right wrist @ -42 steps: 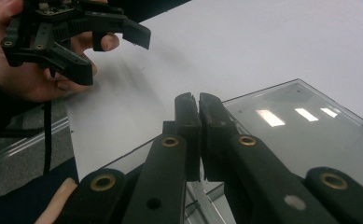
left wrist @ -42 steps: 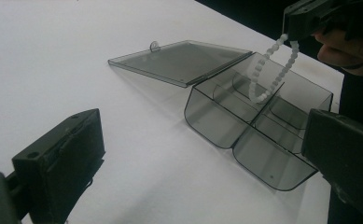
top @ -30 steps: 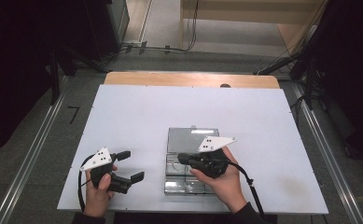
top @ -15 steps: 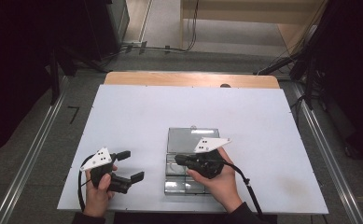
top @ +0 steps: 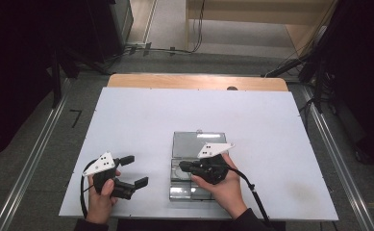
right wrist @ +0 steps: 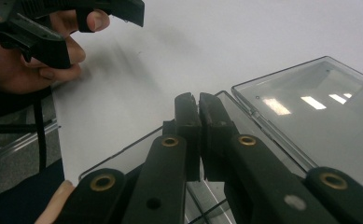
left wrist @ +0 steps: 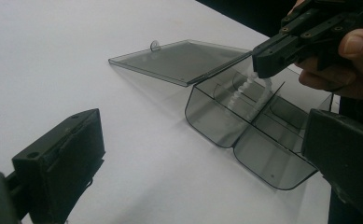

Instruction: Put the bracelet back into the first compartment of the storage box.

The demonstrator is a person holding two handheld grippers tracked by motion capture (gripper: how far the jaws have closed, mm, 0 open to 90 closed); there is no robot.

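The right fingers [left wrist: 268, 63], pinched on a white cord [left wrist: 244, 91], should lower it gently into the box [left wrist: 244, 135]; the left fingers [top: 132, 171] gape empty.

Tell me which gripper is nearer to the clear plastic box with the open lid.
Right. The right gripper hangs directly over the clear plastic box, jaws shut on a white cord dangling into a compartment. The left gripper is off to the box's left, jaws open above the white table.
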